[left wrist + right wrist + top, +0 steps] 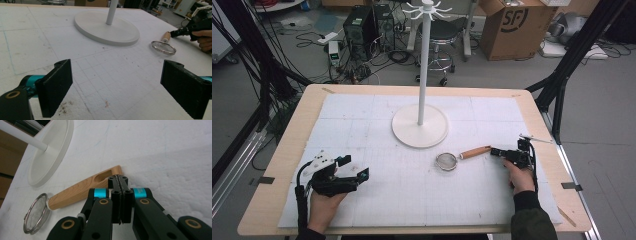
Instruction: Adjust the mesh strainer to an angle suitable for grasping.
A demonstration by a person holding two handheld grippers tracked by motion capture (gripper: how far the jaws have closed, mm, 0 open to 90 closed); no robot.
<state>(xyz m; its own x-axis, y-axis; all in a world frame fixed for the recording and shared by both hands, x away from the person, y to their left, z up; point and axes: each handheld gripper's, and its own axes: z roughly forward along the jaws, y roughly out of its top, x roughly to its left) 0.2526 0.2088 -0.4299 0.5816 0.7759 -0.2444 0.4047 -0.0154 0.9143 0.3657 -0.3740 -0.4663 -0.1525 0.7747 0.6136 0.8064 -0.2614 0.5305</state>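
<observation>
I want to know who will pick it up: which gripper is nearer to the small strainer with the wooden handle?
Right. The right gripper sits shut at the end of the strainer's handle. The left gripper stands open, far across the mat.

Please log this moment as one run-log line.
left gripper: open, resting on mat | right gripper: shut, empty, at strainer handle end | strainer: flat on mat, by stand

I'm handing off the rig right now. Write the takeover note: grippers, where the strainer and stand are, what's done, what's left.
Left gripper: open, low over the mat, holding nothing.
Right gripper: shut, empty, tips at the end of the strainer's wooden handle.
Strainer: flat on the mat, in front of the white stand's base.
Done: nothing lifted.
Left, probably: grip the handle and hang the strainer on the stand's hooks.
</observation>
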